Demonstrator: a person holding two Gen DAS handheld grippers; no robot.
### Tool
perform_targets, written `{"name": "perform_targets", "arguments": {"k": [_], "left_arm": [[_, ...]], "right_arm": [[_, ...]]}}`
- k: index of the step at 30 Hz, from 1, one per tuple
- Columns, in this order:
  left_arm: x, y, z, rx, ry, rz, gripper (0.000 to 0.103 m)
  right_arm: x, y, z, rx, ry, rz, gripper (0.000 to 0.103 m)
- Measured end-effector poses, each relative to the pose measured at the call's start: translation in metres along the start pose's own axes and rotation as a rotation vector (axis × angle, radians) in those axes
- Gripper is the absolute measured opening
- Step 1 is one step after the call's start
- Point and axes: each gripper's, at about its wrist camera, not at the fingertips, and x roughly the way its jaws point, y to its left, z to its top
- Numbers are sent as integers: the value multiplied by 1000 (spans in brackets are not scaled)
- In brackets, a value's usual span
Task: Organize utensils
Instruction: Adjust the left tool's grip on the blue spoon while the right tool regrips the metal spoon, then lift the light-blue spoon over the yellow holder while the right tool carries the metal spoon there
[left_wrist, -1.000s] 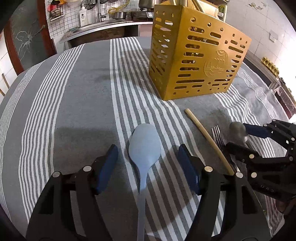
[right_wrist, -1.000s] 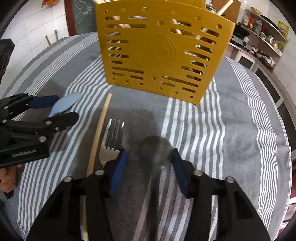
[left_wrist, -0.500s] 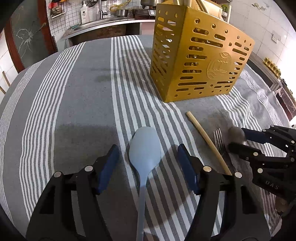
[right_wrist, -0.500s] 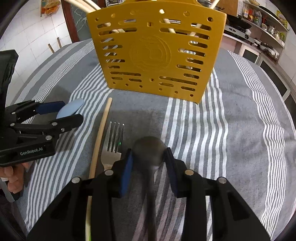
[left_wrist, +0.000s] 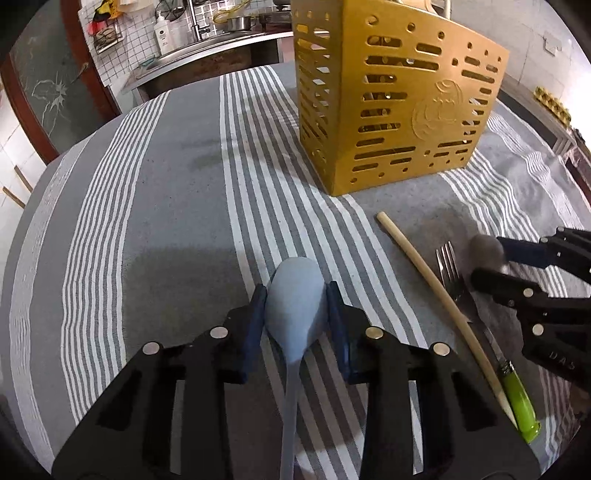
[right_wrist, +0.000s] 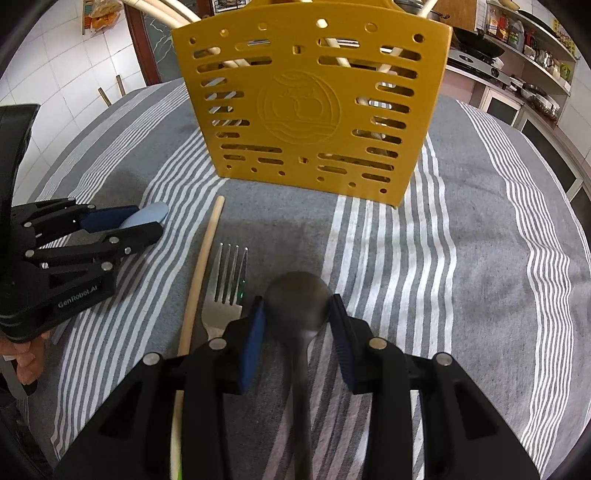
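- Left wrist view: a grey tablecloth (left_wrist: 177, 206) with white stripes is covering the table, and a kitchen counter (left_wrist: 207, 51) with a sink and a wire wall rack is standing behind it.
- A yellow slotted holder (left_wrist: 391, 99) is sitting ahead and to the right of the left tongs (left_wrist: 295, 314), well apart from them.
- The left tongs are pinching the bowl of a pale blue spoon (left_wrist: 295, 317), both blue pads touching its sides; the spoon's handle is running back between the arms.
- To the right of them a wooden chopstick (left_wrist: 436, 291) and a fork (left_wrist: 452, 273) with a green handle are lying on the cloth, side by side.
- Right wrist view: the same striped tablecloth (right_wrist: 480, 229) is filling the frame, with white wall tiles at left and kitchen shelves (right_wrist: 517, 40) with pots at right.
- The holder (right_wrist: 314, 107) is standing straight ahead of the right tongs (right_wrist: 299, 314), with sticks showing inside it.
- The right tongs are pinching the bowl of a dark grey spoon (right_wrist: 299, 302) between their blue pads.
- Just left of them the fork (right_wrist: 229, 280) and chopstick (right_wrist: 203, 266) are lying; further left the left tongs (right_wrist: 151, 221) are gripping the blue spoon (right_wrist: 147, 218).
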Motion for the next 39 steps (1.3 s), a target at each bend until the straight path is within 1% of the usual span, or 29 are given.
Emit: {"name": "perform_targets", "arguments": {"k": [4, 8, 12, 15, 19, 21, 24, 29, 36, 39], "left_arm": [[-2, -5, 0, 52, 30, 21, 35], [-3, -10, -2, 93, 50, 37, 36], [-3, -9, -7, 84, 41, 39, 35], [-3, -10, -9, 73, 29, 36, 31], [-5, -7, -9, 39, 24, 21, 31], [-5, -6, -7, 39, 17, 22, 31], [-11, -6, -6, 24, -5, 18, 31], [-39, -1, 0, -6, -80, 9, 31], [-78, 2, 0, -42, -179, -5, 32], [-88, 2, 1, -43, -203, -11, 32]], "right_arm": [[0, 2, 1, -3, 3, -2, 36], [0, 3, 2, 0, 2, -3, 36], [0, 3, 1, 3, 0, -2, 36], [1, 3, 2, 1, 2, -3, 36], [-1, 4, 2, 5, -9, -4, 36], [-3, 4, 2, 12, -18, 5, 36], [-10, 3, 4, 22, -44, 25, 35], [-34, 4, 6, 32, -121, 52, 35], [-65, -1, 7, 48, -211, 67, 36], [-75, -4, 7, 54, -237, 65, 36]]}}
